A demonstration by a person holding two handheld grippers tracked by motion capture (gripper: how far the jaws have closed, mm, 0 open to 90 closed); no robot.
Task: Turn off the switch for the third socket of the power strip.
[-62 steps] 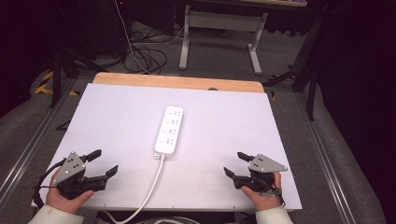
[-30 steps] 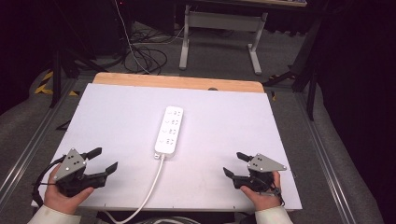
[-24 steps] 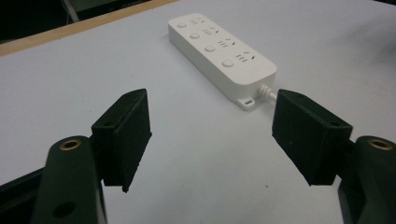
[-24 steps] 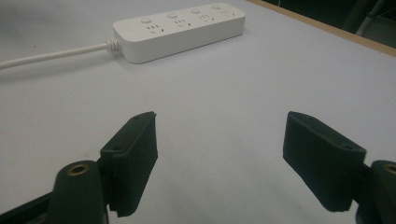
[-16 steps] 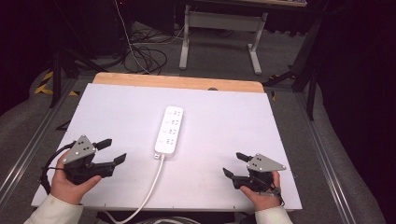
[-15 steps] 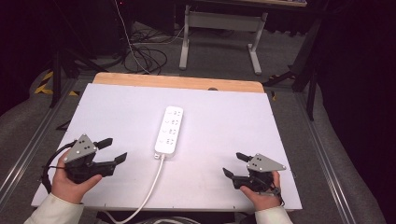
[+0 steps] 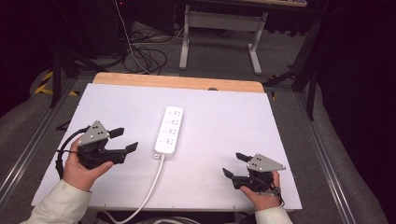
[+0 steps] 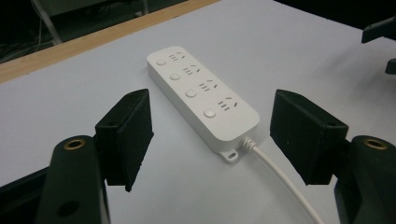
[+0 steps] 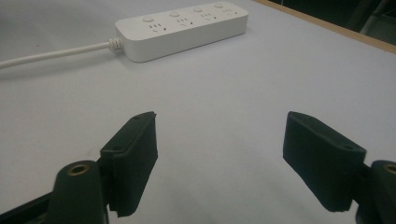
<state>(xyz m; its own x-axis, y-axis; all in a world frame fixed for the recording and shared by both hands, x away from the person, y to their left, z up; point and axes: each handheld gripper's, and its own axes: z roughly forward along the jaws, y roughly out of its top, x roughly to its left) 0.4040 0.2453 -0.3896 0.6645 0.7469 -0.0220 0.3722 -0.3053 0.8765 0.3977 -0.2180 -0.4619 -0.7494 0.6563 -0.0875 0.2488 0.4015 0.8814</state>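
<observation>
A white power strip [image 7: 169,130] with four sockets and buttons lies in the middle of the white table top [image 7: 224,116]. Its white cable [image 7: 149,191] runs off the near edge. My left gripper [image 7: 128,138] hovers open just left of the strip's cable end, and nothing is between its jaws. In the left gripper view the power strip [image 8: 201,95] lies ahead between the spread jaws of the left gripper [image 8: 215,135]. My right gripper [image 7: 231,163] stands open near the front right of the table, apart from the strip. The right gripper view has the power strip [image 9: 182,28] far ahead of the right gripper [image 9: 219,158].
A wooden strip [image 7: 177,82] borders the table's far edge. Behind it are a desk frame [image 7: 219,28] and loose cables [image 7: 144,56] on the floor. Metal rails run along both sides of the table.
My left gripper has moved forward and to the right, from the front left corner toward the power strip's cable end. The right gripper has stayed where it was.
</observation>
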